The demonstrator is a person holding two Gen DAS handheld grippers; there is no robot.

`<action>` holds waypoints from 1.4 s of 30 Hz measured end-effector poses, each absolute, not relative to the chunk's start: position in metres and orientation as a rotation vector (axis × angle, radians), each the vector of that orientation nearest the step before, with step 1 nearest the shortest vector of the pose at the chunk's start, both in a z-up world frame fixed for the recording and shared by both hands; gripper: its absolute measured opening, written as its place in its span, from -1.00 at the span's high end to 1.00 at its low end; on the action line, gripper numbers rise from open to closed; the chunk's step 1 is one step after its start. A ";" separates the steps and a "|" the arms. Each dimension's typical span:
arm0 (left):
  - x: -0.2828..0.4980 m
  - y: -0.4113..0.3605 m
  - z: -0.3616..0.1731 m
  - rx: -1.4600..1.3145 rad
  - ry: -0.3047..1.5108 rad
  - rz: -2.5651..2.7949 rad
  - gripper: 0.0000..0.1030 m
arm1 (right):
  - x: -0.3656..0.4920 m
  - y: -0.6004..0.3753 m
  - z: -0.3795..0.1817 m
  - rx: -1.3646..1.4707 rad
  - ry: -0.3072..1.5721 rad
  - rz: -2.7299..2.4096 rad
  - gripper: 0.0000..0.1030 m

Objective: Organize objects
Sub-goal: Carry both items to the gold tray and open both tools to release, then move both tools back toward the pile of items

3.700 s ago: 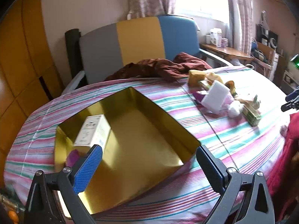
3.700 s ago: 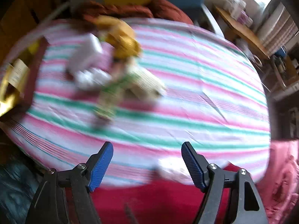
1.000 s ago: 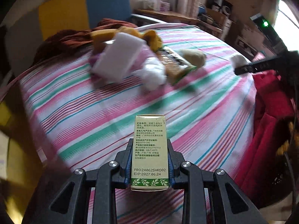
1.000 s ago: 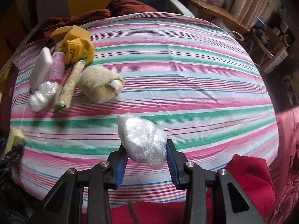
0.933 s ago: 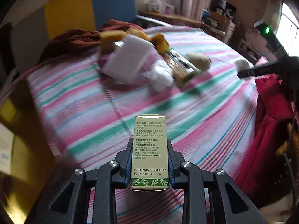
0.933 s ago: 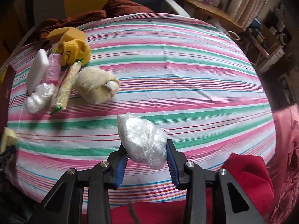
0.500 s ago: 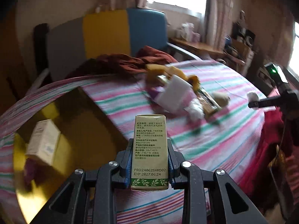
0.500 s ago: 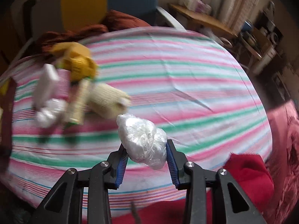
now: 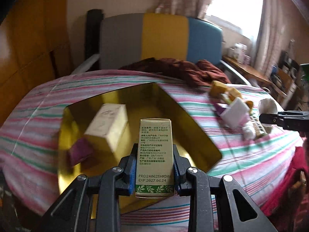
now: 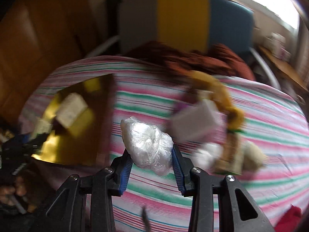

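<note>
My left gripper [image 9: 154, 166] is shut on a slim green-printed carton [image 9: 154, 154], held upright over the near side of a gold-lined open box [image 9: 193, 119] on the striped bed. A cream carton [image 9: 108, 125] and a purple item [image 9: 79, 150] lie inside the box. My right gripper [image 10: 152, 166] is shut on a crumpled clear plastic bag [image 10: 146, 141], above the striped cover just right of the box [image 10: 77, 123]. The left wrist view shows the right gripper [image 9: 278, 118] at the far right with its white bundle [image 9: 268, 104].
A heap of loose items lies on the cover right of the box: a white block [image 9: 234, 114], yellow pieces [image 9: 218, 88], a small white wad [image 10: 207, 153], a beige roll [image 10: 251, 154]. A rust-coloured cloth [image 9: 183, 70] lies before the grey, yellow and blue headboard [image 9: 164, 36]. Red fabric [image 9: 285, 174] hangs at the bed's right edge.
Both grippers have swung left from the heap towards the gold box, each keeping its load. The box now fills the left wrist view under the carton. The right wrist view is blurred by motion.
</note>
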State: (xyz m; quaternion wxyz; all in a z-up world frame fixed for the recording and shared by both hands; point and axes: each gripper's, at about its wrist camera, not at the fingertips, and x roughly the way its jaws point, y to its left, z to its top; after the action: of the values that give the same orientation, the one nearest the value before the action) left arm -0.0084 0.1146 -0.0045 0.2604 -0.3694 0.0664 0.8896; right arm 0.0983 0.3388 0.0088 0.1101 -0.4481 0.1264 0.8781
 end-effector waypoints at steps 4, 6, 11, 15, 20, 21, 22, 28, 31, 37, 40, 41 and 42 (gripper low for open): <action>-0.019 0.087 -0.011 -1.050 0.134 2.473 0.41 | 0.061 0.296 0.003 -1.364 0.374 2.681 0.25; -0.024 0.075 -0.014 -1.073 0.112 2.499 0.41 | 0.044 0.276 0.000 -1.391 0.375 2.722 0.25; -0.033 0.049 -0.021 -1.121 0.064 2.559 0.41 | 0.020 0.239 -0.005 -1.422 0.390 2.790 0.23; -0.037 0.034 -0.025 -1.150 0.020 2.584 0.25 | 0.005 0.216 -0.008 -1.442 0.427 2.850 0.05; -0.034 0.018 -0.016 -1.100 -0.028 2.670 -0.44 | -0.003 0.202 -0.017 -1.462 0.450 2.845 -0.09; -0.033 0.017 -0.013 -1.087 -0.016 2.683 -0.48 | -0.003 0.202 -0.019 -1.462 0.453 2.840 -0.11; -0.033 0.017 -0.011 -1.074 -0.003 2.700 -0.55 | -0.003 0.200 -0.020 -1.459 0.444 2.831 -0.12; -0.033 0.011 -0.003 -1.038 0.007 2.772 -0.79 | 0.003 0.197 -0.020 -1.385 0.298 2.753 -0.19; -0.033 0.009 -0.004 -1.041 -0.004 2.776 -0.79 | 0.006 0.198 -0.018 -1.364 0.277 2.740 -0.22; -0.030 0.013 -0.005 -1.046 0.010 2.774 -0.79 | 0.012 0.196 -0.015 -1.329 0.219 2.736 -0.22; -0.028 0.015 -0.005 -1.043 0.018 2.771 -0.79 | 0.014 0.197 -0.015 -1.321 0.227 2.734 -0.22; -0.028 0.016 -0.005 -1.042 0.023 2.770 -0.79 | 0.015 0.198 -0.015 -1.316 0.231 2.731 -0.22; -0.027 0.018 -0.005 -1.041 0.031 2.769 -0.79 | 0.016 0.199 -0.015 -1.309 0.235 2.729 -0.22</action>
State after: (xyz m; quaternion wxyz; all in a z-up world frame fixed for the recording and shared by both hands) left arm -0.0275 0.0177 -0.0048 0.0915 -0.3505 0.0106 0.9320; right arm 0.0157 0.1987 -0.0154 0.0528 -0.4305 0.0773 0.8977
